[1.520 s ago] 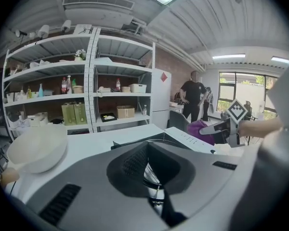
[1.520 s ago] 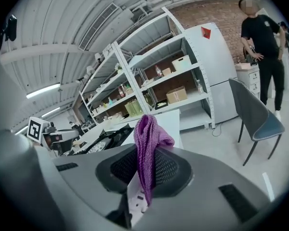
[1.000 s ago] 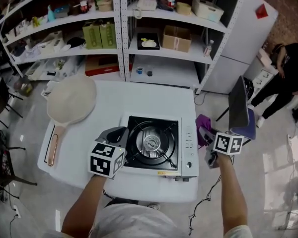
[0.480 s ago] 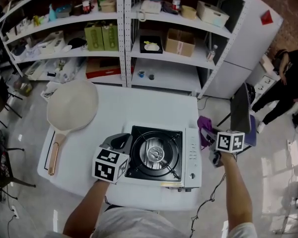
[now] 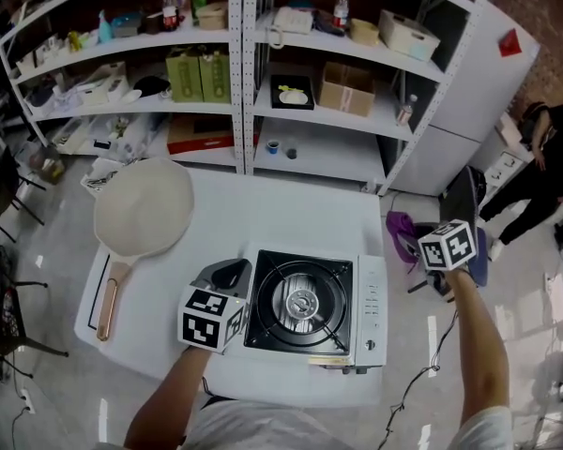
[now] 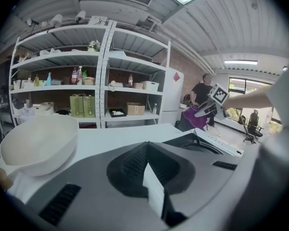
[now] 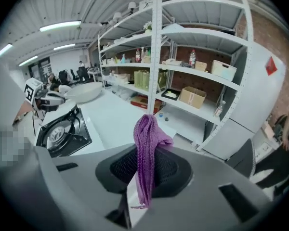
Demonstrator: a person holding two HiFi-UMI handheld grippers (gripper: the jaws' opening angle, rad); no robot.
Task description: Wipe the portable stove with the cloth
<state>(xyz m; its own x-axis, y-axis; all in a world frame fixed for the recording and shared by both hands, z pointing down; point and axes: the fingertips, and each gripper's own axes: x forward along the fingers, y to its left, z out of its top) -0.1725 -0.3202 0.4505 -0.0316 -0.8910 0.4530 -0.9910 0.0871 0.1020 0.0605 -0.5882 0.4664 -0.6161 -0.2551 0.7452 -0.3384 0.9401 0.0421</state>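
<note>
Off the table's (image 5: pixel 263 204) right edge, the right tool (image 7: pixel 143 186) pinched the purple cloth (image 7: pixel 147 143), well clear of the stove (image 5: pixel 305 303). The left tool (image 6: pixel 151 186), pressed together and empty, hovered just beside the stove's left edge.

The stove (image 5: pixel 310 307) stands on the table (image 5: pixel 263 214), in the lower centre of the head view. The pan (image 5: pixel 143 209) lies on the table at the left. The left gripper (image 5: pixel 227 274) is just left of the stove. The right gripper (image 5: pixel 420 251), with the cloth (image 5: pixel 401 227) between its jaws, is beyond the table's right edge. The shelves (image 5: pixel 244 64) stand behind, across the top.
</note>
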